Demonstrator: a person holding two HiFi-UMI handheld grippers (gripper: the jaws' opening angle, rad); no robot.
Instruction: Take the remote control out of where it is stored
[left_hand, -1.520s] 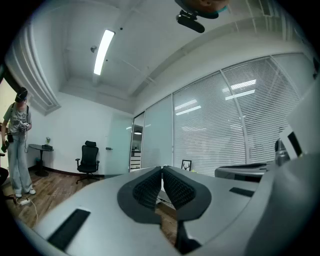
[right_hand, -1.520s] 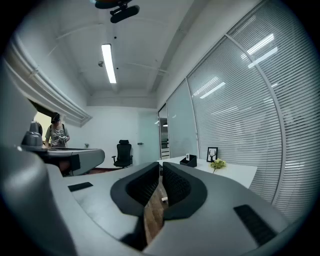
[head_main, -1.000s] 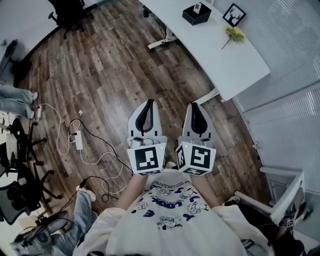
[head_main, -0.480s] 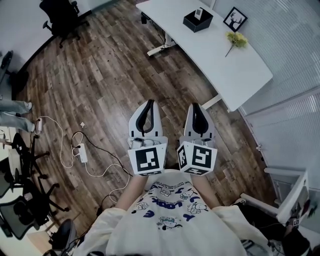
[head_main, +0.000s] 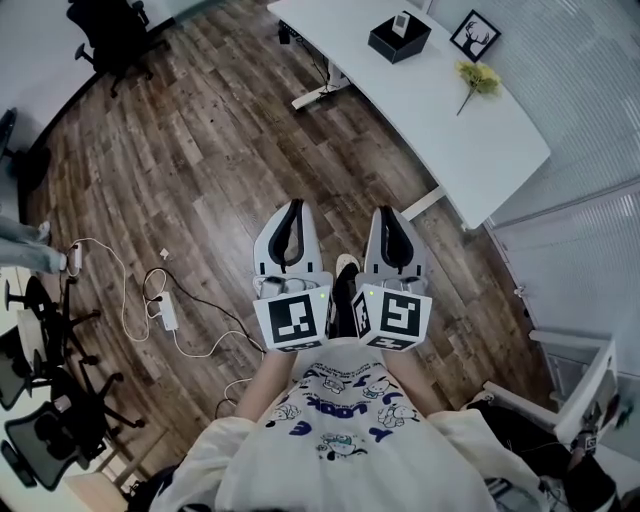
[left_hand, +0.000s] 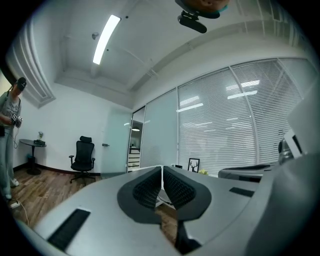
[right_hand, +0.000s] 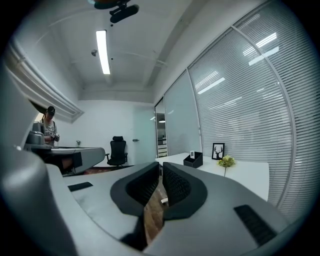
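In the head view, the left gripper (head_main: 293, 206) and the right gripper (head_main: 388, 212) sit side by side at centre frame, just above the person's chest (head_main: 340, 405). Both are held about level and point toward the top of the picture. Each gripper view shows the jaws closed together with nothing between them. The marker cubes (head_main: 293, 318) face the camera.

White table (head_main: 450, 120), at one o'clock, bears a black box (head_main: 399, 40), a framed picture (head_main: 474, 35) and yellow flowers (head_main: 478, 78). Wooden floor (head_main: 220, 150): power strip (head_main: 168, 312) with cables, at nine o'clock.
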